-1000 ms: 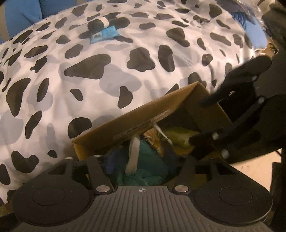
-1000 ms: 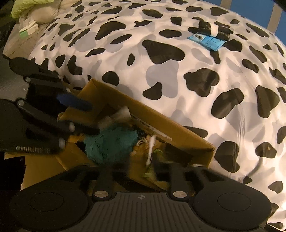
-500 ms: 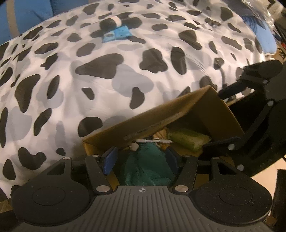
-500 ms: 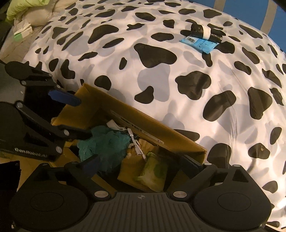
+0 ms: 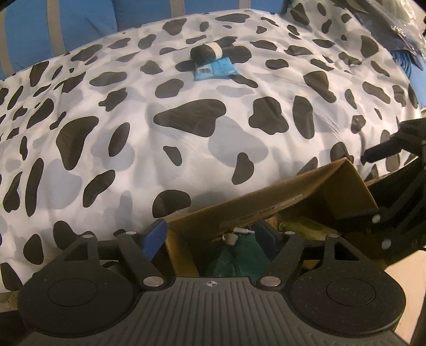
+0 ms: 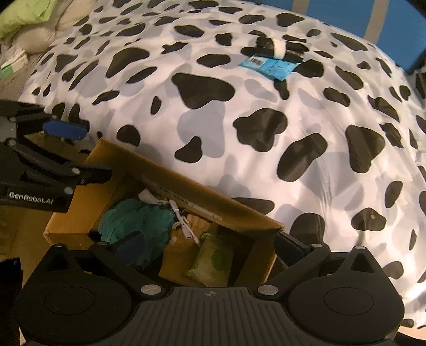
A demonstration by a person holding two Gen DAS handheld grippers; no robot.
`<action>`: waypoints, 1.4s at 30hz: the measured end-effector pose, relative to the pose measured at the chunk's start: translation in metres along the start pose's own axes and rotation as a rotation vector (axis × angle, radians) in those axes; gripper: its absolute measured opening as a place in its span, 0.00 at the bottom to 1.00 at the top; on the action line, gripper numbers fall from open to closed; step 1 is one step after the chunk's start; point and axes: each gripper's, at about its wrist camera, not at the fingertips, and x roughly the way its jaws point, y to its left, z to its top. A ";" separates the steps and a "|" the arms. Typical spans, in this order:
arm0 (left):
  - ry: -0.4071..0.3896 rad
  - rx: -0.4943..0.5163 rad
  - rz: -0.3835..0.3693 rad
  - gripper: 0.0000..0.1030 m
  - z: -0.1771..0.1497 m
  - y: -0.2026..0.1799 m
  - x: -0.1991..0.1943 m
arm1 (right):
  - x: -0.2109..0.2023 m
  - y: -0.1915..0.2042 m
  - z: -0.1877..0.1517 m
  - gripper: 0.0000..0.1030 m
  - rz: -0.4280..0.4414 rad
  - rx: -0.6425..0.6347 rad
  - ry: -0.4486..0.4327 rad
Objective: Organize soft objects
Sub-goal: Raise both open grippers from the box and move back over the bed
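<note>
An open cardboard box [image 6: 186,186] stands against the edge of a bed. In it lie a crumpled teal cloth [image 6: 138,223], a white cable [image 6: 181,218] and a green soft packet [image 6: 213,258]. My right gripper [image 6: 210,244] hangs over the box, jaws opening wide, touching nothing. My left gripper [image 5: 210,237] straddles the box wall [image 5: 239,210] above the teal cloth [image 5: 234,263]; its jaws are opening and the pads press on nothing. Each view also shows the other gripper: the left gripper [image 6: 77,151], the right gripper [image 5: 372,186]. A black roll [image 5: 207,50] and a blue packet [image 5: 215,69] lie far up the bed.
The cow-print duvet [image 5: 186,119] fills most of both views. Blue striped cushions [image 5: 80,26] line the back. A light green cloth [image 6: 24,16] lies at the bed's far left corner, and a blue bundle [image 5: 407,61] at the far right.
Both grippers have opened wider. The white strip and teal cloth that sat between the left fingers now lie loose in the box. Both views have tilted up toward the bed.
</note>
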 end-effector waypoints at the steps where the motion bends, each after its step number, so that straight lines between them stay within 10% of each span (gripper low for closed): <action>1: -0.001 0.002 0.002 0.70 0.000 0.000 0.000 | -0.001 -0.001 0.001 1.00 -0.004 0.007 -0.005; 42: -0.182 -0.012 0.028 0.71 0.036 0.018 -0.013 | -0.032 -0.064 0.040 1.00 -0.147 0.152 -0.301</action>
